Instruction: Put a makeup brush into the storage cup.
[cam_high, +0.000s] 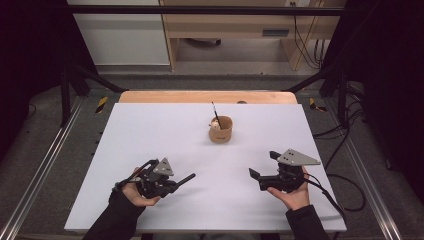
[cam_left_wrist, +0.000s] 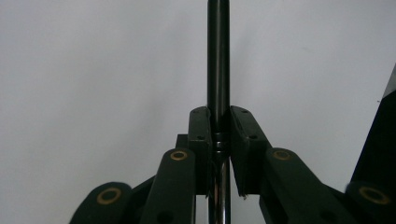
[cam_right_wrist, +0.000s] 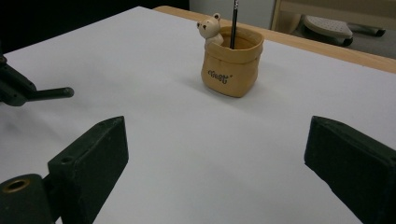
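**Kid:** Pens go in cups, right? Is that why the left hand-held gripper (cam_high: 187, 178) has that black pen (cam_high: 184, 179)?

**Helper:** I think so. Its jaws are pinching the pen tight. In the high view the pen sticks out of the jaws toward the middle of the picture, a bit above the white bench (cam_high: 150, 125). The grip is near one end, so most of the pen is free. That should make it easy to drop into the cup.

**Kid:** Where is the cup?

**Helper:** The tan cup (cam_high: 220, 130) sits a bit above the middle of the high view, well apart from both hands. One pencil (cam_high: 215, 112) already stands in it, leaning.

**Kid:** What about the right hand-held gripper (cam_high: 264, 171)?

**Helper:** Its jaws are spread wide with nothing in them. It rests low and to the right in the picture, out of the way, I guess.

**Kid:** Does each picture tell something new?

**Helper:** Yes. The left gripper view shows the two pads (cam_left_wrist: 200, 135) squeezing the pen (cam_left_wrist: 218, 56) from both sides. The right gripper view shows a little bear (cam_right_wrist: 211, 29) on the cup's (cam_right_wrist: 229, 70) rim and some writing on the front. From high up those are too small to make out.
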